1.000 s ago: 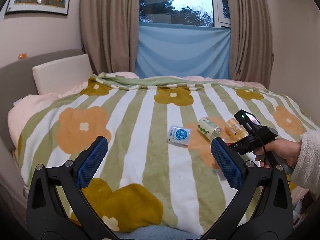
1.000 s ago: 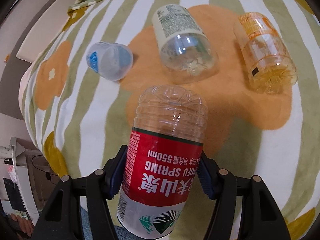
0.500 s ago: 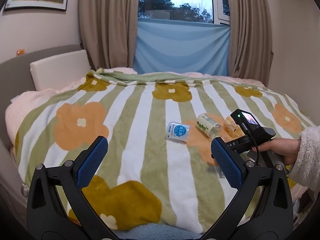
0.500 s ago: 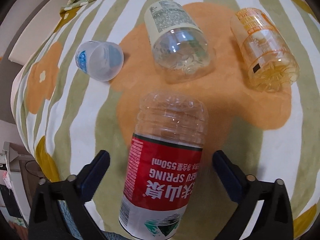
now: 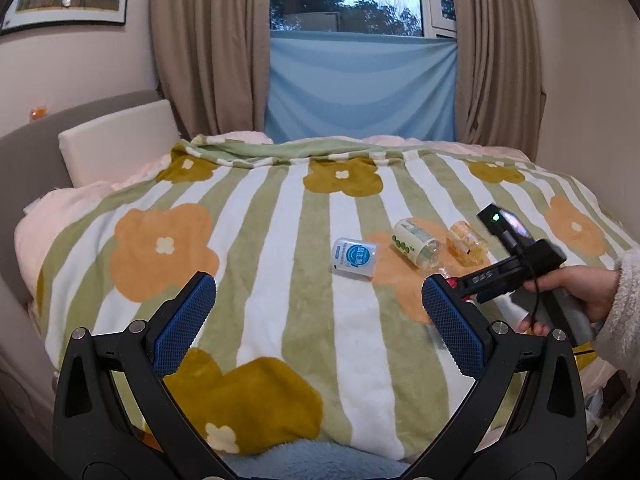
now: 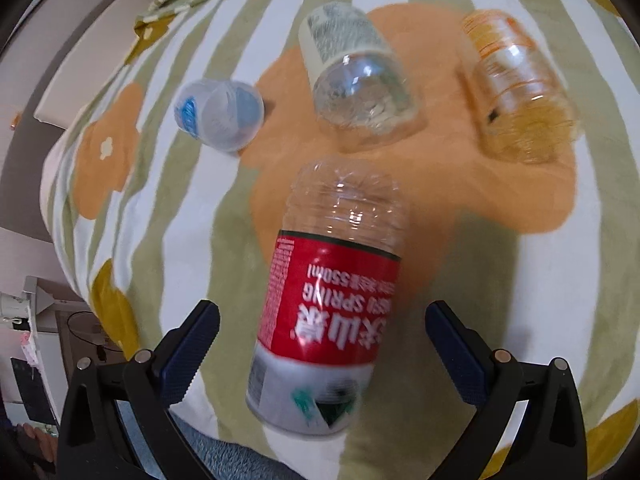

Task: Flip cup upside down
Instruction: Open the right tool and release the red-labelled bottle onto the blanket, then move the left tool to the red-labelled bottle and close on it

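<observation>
The red-labelled clear plastic cup [image 6: 332,300] rests on the flowered blanket [image 6: 168,240]. Its closed ribbed base points away from me and its label reads upside down. It is blurred, so I cannot tell whether it stands or leans. My right gripper [image 6: 322,332] is open, with a finger on each side of the cup and a gap on both sides. In the left wrist view the right gripper's body [image 5: 516,268] is held by a hand [image 5: 576,292] at the right. My left gripper [image 5: 318,300] hangs open over the near side of the bed, holding nothing.
Three more cut-bottle cups lie beyond the red one: a blue-labelled cup [image 6: 220,114], a white-and-green-labelled cup [image 6: 356,80] and an orange cup [image 6: 516,88]. A pillow [image 5: 116,140] and headboard stand at the left, curtains and a window behind the bed.
My right gripper was shut on the red-labelled cup a second ago; it has opened and drawn back slightly. The left gripper has lifted a little and stays open.
</observation>
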The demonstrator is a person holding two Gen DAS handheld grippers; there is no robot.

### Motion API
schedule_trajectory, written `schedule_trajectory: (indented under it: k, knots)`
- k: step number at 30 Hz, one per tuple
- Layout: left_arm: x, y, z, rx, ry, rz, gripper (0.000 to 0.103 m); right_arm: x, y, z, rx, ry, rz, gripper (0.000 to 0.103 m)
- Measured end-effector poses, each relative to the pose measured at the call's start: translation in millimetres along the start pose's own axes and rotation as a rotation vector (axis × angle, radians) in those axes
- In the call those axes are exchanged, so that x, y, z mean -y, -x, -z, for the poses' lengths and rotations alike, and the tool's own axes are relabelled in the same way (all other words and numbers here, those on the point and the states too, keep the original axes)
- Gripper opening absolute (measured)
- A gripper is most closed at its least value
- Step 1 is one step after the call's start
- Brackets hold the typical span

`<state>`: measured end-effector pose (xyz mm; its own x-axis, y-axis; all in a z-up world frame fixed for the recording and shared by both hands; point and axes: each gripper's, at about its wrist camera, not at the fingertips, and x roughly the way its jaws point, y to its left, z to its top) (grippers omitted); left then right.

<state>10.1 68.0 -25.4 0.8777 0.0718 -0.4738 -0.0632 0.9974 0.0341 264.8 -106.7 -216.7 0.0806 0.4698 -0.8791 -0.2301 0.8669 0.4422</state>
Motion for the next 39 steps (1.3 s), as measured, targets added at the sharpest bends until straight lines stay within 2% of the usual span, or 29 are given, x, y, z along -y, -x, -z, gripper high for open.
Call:
schedule_trajectory:
  k: [5,7,10,13,16,19,23,27,32,37,39]
  knots:
    - [10,1,-15,-0.009,-0.027,0.016,0.103,-5,53,18,0.117,0.07,0.01,0.103]
    - [20,-6,-24,-0.027,-0.052,0.029,0.103,-8,85,32,0.206,0.116,0.019,0.103]
    - [41,-30,-37,-0.085,-0.078,0.087,0.103,-13,131,60,0.352,0.165,0.057,0.103]
    - [72,-67,-42,-0.196,-0.123,0.152,0.103,-13,163,92,0.487,0.177,0.067,0.103]
    - [105,-112,-40,-0.358,-0.152,0.234,0.103,-8,177,119,0.589,0.156,0.083,0.103]
    - [131,-157,-34,-0.527,-0.128,0.307,0.103,-5,181,140,0.671,0.148,0.071,0.103]
    - [156,-209,-26,-0.688,-0.124,0.292,0.103,-1,176,165,0.717,0.188,0.035,0.103]
    - [168,-252,-14,-0.793,-0.146,0.247,0.102,0,171,178,0.738,0.234,0.036,0.103]
    - [168,-293,3,-0.941,-0.101,0.253,0.096,6,166,181,0.752,0.239,0.02,0.103]
    - [167,-314,15,-1.039,-0.072,0.276,0.094,13,161,174,0.756,0.233,0.007,0.103]
    - [166,-321,20,-1.063,-0.068,0.283,0.09,13,158,172,0.755,0.231,0.0,0.103]
